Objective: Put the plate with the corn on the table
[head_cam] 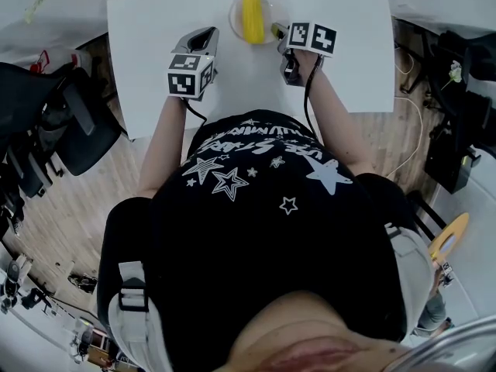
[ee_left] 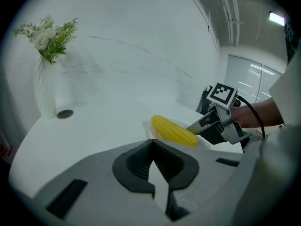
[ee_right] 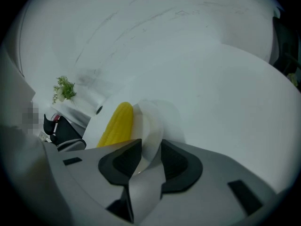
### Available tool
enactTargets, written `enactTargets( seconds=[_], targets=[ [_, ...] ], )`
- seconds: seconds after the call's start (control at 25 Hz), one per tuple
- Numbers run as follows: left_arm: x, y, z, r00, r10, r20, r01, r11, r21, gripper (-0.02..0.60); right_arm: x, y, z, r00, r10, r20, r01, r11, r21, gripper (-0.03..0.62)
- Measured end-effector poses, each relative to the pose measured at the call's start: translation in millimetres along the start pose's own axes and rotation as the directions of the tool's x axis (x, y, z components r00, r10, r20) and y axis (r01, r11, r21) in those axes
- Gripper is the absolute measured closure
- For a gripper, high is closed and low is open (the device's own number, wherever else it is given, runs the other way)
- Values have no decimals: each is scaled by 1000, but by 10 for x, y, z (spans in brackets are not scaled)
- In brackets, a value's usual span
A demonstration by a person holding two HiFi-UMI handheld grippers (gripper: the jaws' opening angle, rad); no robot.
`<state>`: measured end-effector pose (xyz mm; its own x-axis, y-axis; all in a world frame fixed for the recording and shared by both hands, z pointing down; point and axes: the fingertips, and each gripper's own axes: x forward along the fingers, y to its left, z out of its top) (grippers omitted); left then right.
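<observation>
The plate (head_cam: 235, 20) lies on the white tabletop (head_cam: 155, 60), toward its far side, with the yellow corn (head_cam: 251, 15) lying lengthwise on it. The right tool (head_cam: 280, 32) is at the plate's near right edge. In the right gripper view its jaws stand apart with the plate's pale rim between them, and a gap shows beside the rim, so the pads do not clamp it. The left tool (ee_left: 151, 142) is held over bare tabletop, left of the plate and apart from it. Its jaws are pressed together at the tips with nothing between them. In the left gripper view the corn sits just beyond those tips. At the tabletop's far left corner stands a white vase (ee_left: 44, 95) of flowers (ee_left: 47, 34), with a small round disc (ee_left: 65, 113) just beside it. The person's black shirt (head_cam: 263, 200) with white stars fills the lower head view. A dark chair (head_cam: 77, 122) stands left of the tabletop.
</observation>
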<state>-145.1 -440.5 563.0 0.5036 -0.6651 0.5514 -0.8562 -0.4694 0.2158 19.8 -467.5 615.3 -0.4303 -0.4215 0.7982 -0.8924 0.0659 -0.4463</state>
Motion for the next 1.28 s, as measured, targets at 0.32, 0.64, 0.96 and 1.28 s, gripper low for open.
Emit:
enactTargets(
  seconds=[0.32, 0.64, 0.96, 1.28],
  targets=[
    [-46, -59, 31, 1000, -2, 9, 2, 1000, 2, 575, -5, 1, 1, 1000, 5, -15, -6, 1000, -19, 453],
    [-111, -148, 83, 1000, -1, 25, 1, 1000, 17, 575, -67, -10, -19, 999, 12, 31, -11, 999, -46, 418],
    [-221, -222, 106, 999, 8, 41, -9, 1000, 29, 575, -171, -109, -56, 998, -10, 56, 13, 998, -59, 390],
    [-360, -342, 166, 997, 36, 73, -37, 999, 19, 575, -445, -278, -192, 997, -10, 74, 14, 998, -54, 390]
  ],
)
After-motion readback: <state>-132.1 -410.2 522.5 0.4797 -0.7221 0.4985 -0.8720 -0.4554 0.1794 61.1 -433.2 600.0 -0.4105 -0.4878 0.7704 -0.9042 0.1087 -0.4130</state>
